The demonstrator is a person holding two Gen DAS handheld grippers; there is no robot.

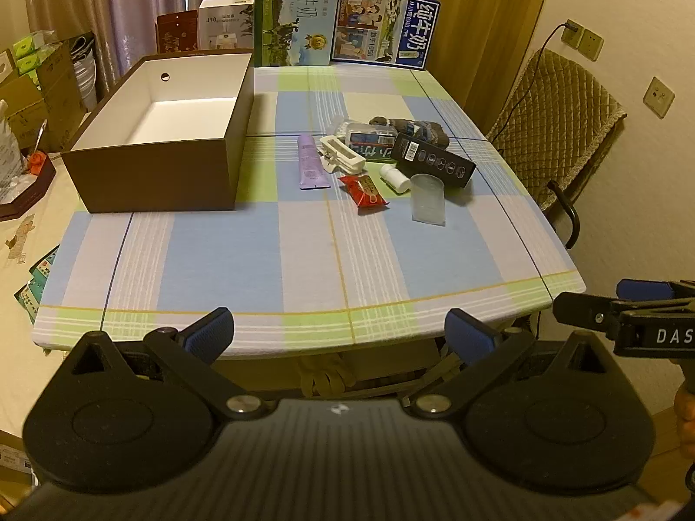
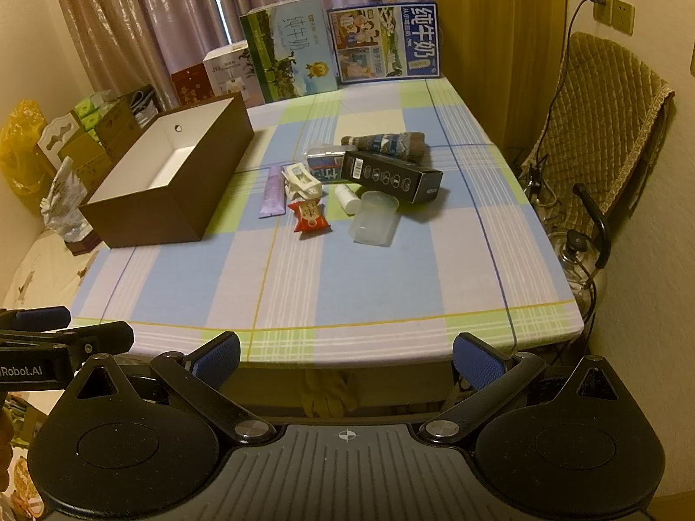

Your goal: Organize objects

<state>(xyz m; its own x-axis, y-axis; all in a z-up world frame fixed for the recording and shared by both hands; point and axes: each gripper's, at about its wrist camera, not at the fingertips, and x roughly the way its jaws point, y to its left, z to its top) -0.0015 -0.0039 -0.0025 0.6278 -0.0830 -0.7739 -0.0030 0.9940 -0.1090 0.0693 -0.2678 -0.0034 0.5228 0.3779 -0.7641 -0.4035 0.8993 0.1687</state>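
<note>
An empty brown box with a white inside (image 1: pixel 173 139) (image 2: pixel 173 173) stands on the left of the checked table. Right of it lies a cluster: a purple tube (image 1: pixel 310 163) (image 2: pixel 273 193), a white clip (image 1: pixel 343 154) (image 2: pixel 302 182), a red snack packet (image 1: pixel 364 191) (image 2: pixel 310 216), a small white bottle (image 1: pixel 395 178) (image 2: pixel 347 197), a clear plastic cup on its side (image 1: pixel 428 197) (image 2: pixel 375 217), a black carton (image 1: pixel 434 158) (image 2: pixel 391 176), a blue-white pack (image 1: pixel 369 139) and rolled socks (image 1: pixel 412 126) (image 2: pixel 386 143). My left gripper (image 1: pixel 339 336) and right gripper (image 2: pixel 345 360) are open and empty, before the table's near edge.
Two milk cartons (image 1: pixel 297 17) (image 1: pixel 384 28) stand at the table's far edge. A padded chair (image 2: pixel 603 117) is at the right. Cardboard boxes and clutter (image 1: pixel 39 87) fill the left side. Each gripper shows at the other view's edge (image 1: pixel 630 317) (image 2: pixel 52 338).
</note>
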